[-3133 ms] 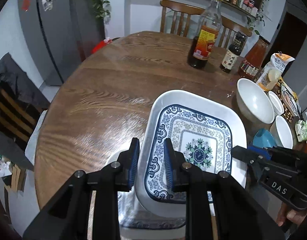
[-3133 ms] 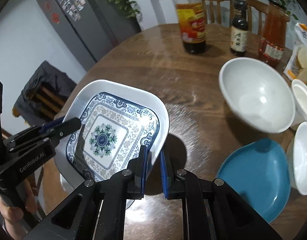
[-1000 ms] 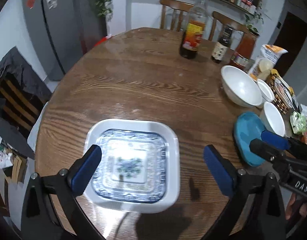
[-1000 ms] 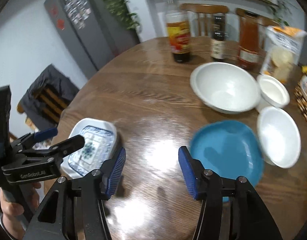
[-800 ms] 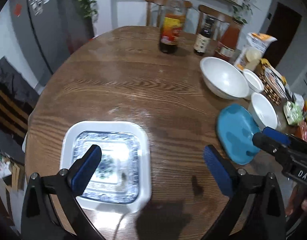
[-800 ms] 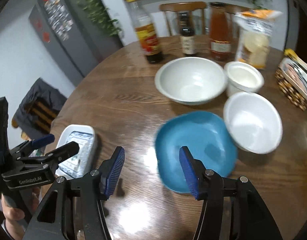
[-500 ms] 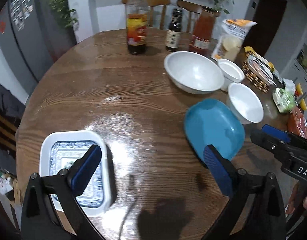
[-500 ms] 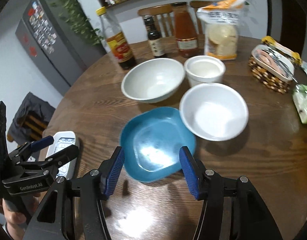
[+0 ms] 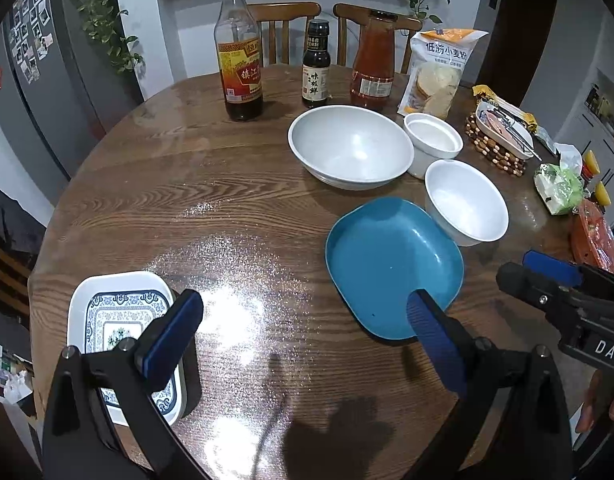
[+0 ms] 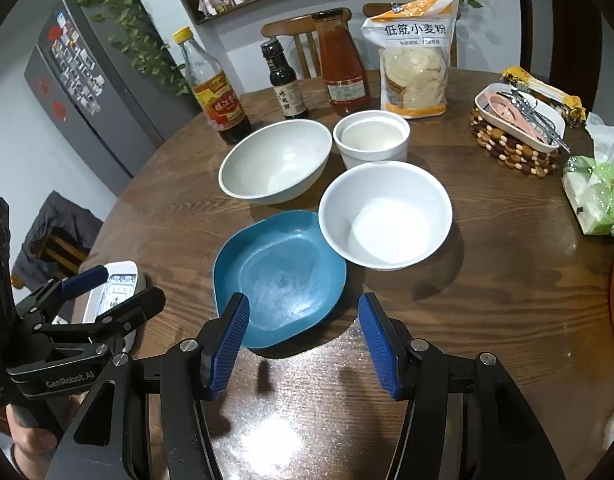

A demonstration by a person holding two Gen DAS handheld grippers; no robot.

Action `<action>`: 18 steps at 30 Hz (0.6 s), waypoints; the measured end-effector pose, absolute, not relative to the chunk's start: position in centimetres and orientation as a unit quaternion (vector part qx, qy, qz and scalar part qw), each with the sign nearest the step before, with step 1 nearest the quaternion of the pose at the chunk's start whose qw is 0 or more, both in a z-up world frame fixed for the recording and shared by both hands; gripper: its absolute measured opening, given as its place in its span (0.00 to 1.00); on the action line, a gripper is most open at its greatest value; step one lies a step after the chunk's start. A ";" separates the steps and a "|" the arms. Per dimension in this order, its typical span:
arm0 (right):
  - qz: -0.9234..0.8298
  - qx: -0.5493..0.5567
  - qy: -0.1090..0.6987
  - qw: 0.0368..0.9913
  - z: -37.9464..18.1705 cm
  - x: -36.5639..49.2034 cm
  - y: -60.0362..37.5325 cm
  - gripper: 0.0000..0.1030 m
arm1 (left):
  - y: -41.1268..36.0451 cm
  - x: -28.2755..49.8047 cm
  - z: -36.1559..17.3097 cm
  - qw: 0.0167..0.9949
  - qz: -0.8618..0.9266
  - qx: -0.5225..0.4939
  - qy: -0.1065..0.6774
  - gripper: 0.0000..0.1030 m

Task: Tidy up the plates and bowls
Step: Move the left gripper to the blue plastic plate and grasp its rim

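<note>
A blue-patterned white square plate (image 9: 115, 320) lies at the table's near left edge; it also shows in the right wrist view (image 10: 117, 286). A blue plate (image 9: 391, 264) (image 10: 279, 276) lies mid-table. Beside it stand a white bowl (image 9: 467, 204) (image 10: 387, 216), a large white bowl (image 9: 351, 148) (image 10: 275, 162) and a small white cup (image 9: 433, 140) (image 10: 371, 136). My left gripper (image 9: 303, 328) is open and empty, between the two plates. My right gripper (image 10: 303, 332) is open and empty, just short of the blue plate's near rim.
Three bottles (image 9: 240, 60) (image 9: 315, 72) (image 9: 373, 64) and a flour bag (image 9: 437, 72) stand at the table's far side. A beaded trivet with a utensil tray (image 10: 515, 132) and a tissue pack (image 10: 599, 196) lie at the right. Chairs stand behind the table.
Both grippers let go of the patterned plate, which now lies on the table. Both opened wide and swung right toward the blue plate and bowls.
</note>
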State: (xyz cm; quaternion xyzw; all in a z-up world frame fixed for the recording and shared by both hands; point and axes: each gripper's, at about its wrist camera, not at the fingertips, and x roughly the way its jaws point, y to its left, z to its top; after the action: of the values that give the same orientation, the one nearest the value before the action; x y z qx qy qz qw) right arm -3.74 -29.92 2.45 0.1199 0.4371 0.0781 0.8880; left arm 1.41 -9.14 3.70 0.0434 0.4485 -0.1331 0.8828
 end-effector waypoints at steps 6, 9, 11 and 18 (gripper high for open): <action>0.081 0.115 0.441 0.886 2.2 -3.7 -29.6 0.56 | -9.0 1.5 3.3 0.881 -0.128 0.039 0.453 0.99; 0.080 0.115 0.444 0.885 2.0 -3.6 -29.6 0.56 | -9.2 1.8 3.1 0.880 -0.128 0.037 0.455 0.99; 0.078 0.116 0.448 0.883 1.8 -3.5 -29.7 0.56 | -9.3 2.1 2.8 0.879 -0.129 0.035 0.458 0.99; 0.062 0.128 0.471 0.870 -0.2 -2.8 -30.9 0.56 | -10.2 4.1 0.2 0.859 -0.128 0.017 0.495 0.99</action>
State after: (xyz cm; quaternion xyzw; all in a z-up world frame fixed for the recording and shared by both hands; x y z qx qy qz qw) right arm -2.75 -30.87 -0.17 0.1283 0.4713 0.0617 0.8704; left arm 4.13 -10.16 0.23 0.0173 0.4950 -0.1282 0.8592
